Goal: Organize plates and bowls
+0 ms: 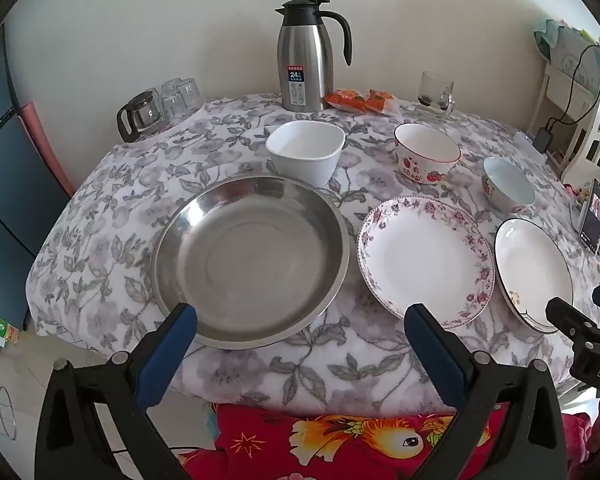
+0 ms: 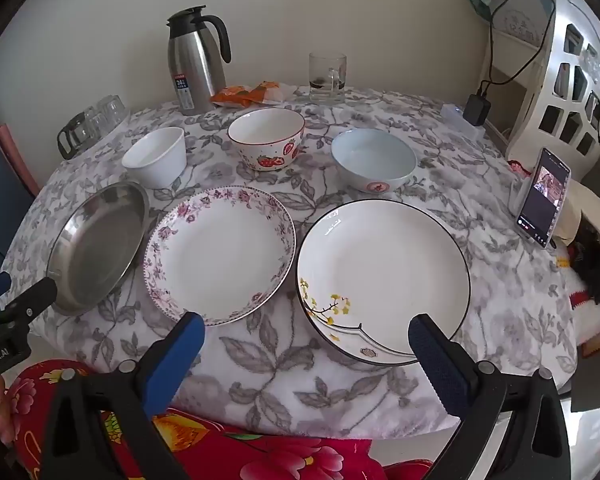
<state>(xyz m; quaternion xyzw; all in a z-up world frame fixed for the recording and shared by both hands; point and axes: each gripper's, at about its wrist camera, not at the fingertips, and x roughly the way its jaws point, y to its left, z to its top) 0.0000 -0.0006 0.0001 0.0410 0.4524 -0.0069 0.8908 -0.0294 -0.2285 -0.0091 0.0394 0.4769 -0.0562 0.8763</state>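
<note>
On the floral tablecloth lie a steel plate (image 1: 252, 260) (image 2: 100, 246), a pink-flower-rimmed plate (image 1: 426, 256) (image 2: 220, 254) and a black-rimmed white plate (image 1: 534, 272) (image 2: 384, 280). Behind them stand a white square bowl (image 1: 306, 152) (image 2: 156, 156), a strawberry bowl (image 1: 426, 158) (image 2: 266, 142) and a pale blue bowl (image 1: 508, 188) (image 2: 374, 164). My left gripper (image 1: 300, 320) is open and empty, at the table's near edge before the steel plate. My right gripper (image 2: 306, 330) is open and empty, before the gap between the two white plates.
At the back stand a steel thermos jug (image 1: 304, 60) (image 2: 196, 64), a glass mug (image 1: 436, 92) (image 2: 327, 78), orange snack packets (image 1: 360, 101) and a glass pot with upturned glasses (image 1: 156, 110). A phone (image 2: 542, 198) leans at the right. A red floral cloth (image 1: 340, 444) lies below.
</note>
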